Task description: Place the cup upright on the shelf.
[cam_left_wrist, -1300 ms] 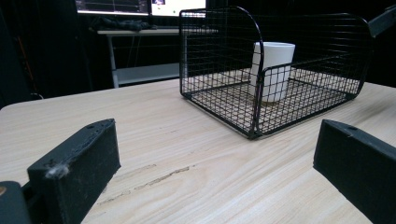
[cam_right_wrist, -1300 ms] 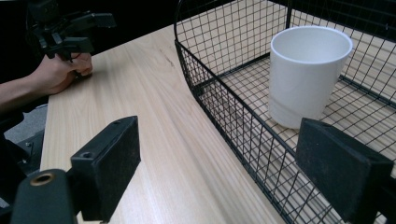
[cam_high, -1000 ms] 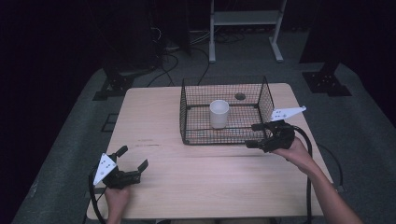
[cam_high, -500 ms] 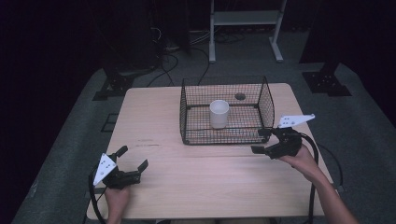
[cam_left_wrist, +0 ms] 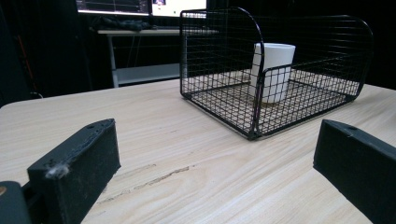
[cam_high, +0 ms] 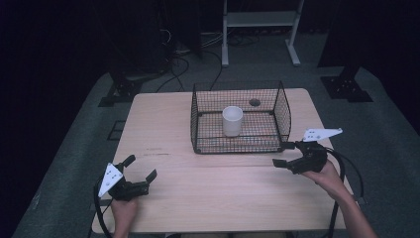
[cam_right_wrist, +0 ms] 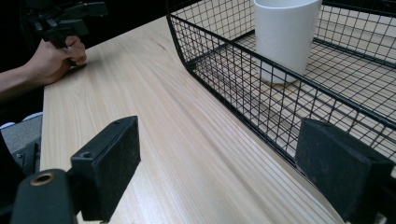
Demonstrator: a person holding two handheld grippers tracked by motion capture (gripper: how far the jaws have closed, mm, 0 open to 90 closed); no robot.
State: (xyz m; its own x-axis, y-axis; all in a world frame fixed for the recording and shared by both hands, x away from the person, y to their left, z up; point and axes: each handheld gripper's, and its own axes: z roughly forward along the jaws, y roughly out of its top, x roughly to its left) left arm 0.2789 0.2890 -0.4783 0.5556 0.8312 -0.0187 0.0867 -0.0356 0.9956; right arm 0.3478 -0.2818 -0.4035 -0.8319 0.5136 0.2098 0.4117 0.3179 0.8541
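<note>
A: Quick one. What's on the desk [cam_high: 168, 124]?

B: Black wire basket [cam_high: 240, 87], upper middle of the high view, toward the far edge. White cup [cam_high: 232, 120] stands upright inside it, on the basket floor, near the centre. In the left gripper view the cup [cam_left_wrist: 273, 70] sits upper right of frame behind the mesh; in the right gripper view it's top right [cam_right_wrist: 286, 32], just past the basket's low front wall.

A: Grippers?

B: Left gripper [cam_high: 138, 173] lower left of the high view, held in a hand [cam_high: 124, 210] at the desk's near edge, jaws spread wide, nothing between them. Well apart from the basket.

A: Right one?

B: Right gripper [cam_high: 282, 154] at right of the frame, just beside the basket's near right corner, jaws also apart and empty. Its own view shows bare wood and the basket [cam_right_wrist: 224, 56] mesh between the jaws; one jaw is close to the wire, can't tell if it touches.

A: Background?

B: Dark floor, cables, a white shelf frame [cam_high: 260, 20] at top.
</note>
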